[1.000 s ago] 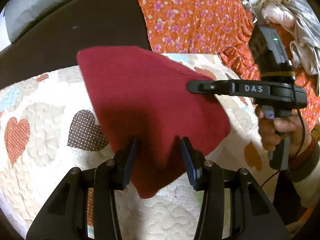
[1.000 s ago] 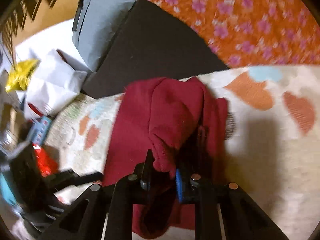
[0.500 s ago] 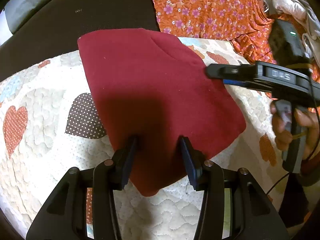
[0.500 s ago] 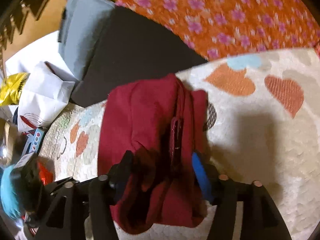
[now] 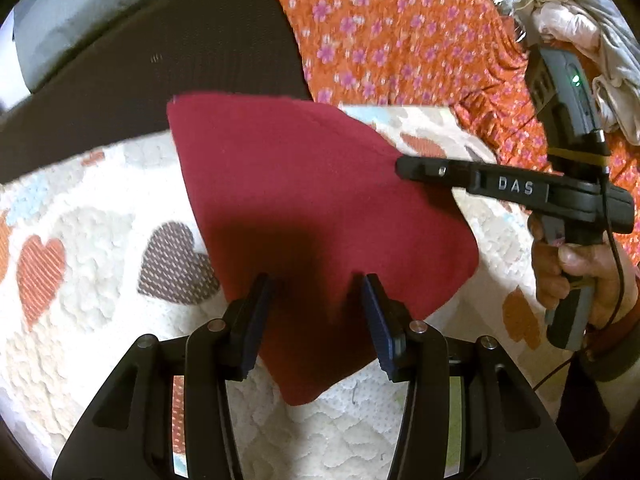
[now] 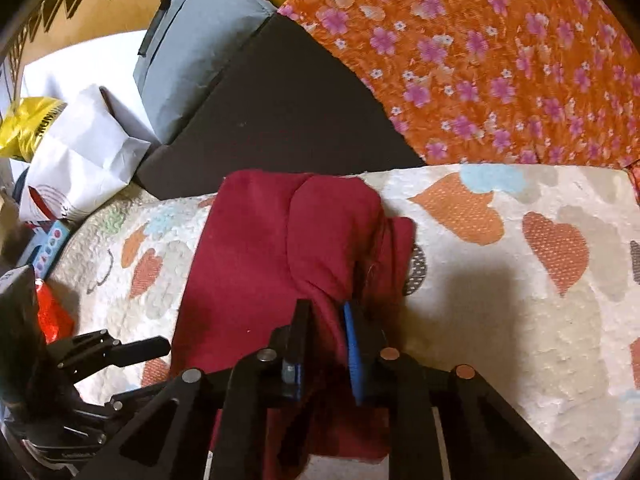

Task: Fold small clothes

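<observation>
A dark red small garment lies on the heart-patterned quilt. My left gripper is open, its fingers just above the garment's near corner. In the right wrist view the garment has a raised fold running into my right gripper, which is shut on that fold. The right gripper also shows in the left wrist view, at the garment's right edge, held by a hand.
An orange flowered cloth and a black cushion lie behind the quilt. A pile of pale clothes sits far right. A grey box, white bag and yellow packet stand at the left.
My right gripper opened half a second ago and has closed again on a fold of the red garment. The left gripper stayed open over the near corner.
</observation>
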The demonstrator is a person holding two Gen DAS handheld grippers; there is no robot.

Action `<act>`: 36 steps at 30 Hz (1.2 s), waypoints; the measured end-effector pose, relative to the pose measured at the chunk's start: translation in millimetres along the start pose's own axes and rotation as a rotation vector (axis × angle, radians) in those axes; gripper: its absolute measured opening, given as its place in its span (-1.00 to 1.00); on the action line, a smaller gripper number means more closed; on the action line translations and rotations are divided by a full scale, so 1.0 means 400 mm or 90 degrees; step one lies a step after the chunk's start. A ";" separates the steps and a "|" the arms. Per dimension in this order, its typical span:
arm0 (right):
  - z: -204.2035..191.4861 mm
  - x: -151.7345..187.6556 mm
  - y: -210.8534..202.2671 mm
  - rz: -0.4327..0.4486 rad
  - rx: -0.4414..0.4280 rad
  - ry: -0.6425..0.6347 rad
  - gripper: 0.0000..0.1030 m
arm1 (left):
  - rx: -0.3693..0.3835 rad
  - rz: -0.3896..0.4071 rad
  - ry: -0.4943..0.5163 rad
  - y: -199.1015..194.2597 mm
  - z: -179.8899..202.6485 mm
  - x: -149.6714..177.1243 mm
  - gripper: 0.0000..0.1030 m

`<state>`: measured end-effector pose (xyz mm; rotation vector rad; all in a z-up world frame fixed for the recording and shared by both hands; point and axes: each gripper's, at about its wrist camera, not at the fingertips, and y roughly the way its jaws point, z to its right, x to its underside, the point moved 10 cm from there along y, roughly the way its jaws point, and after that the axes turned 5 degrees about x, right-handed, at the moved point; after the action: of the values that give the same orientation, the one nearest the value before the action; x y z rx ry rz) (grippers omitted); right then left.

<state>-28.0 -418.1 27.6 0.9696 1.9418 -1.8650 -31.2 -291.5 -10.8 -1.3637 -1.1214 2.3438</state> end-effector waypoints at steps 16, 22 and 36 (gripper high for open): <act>-0.024 0.149 0.028 -0.084 0.007 -0.007 -0.35 | -0.041 -0.026 -0.008 0.038 -0.011 0.034 -0.13; -0.019 0.107 -0.041 -0.035 -0.031 0.051 -0.34 | -0.074 -0.003 0.011 0.010 -0.010 0.011 -0.11; 0.052 0.026 0.147 -0.082 -0.104 0.146 0.83 | 0.053 0.045 -0.275 0.069 -0.200 -0.052 0.54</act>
<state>-3.6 -438.7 -27.2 1.0701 2.3005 -1.6895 50.5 -280.5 -39.3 -0.9041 -1.0731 2.7871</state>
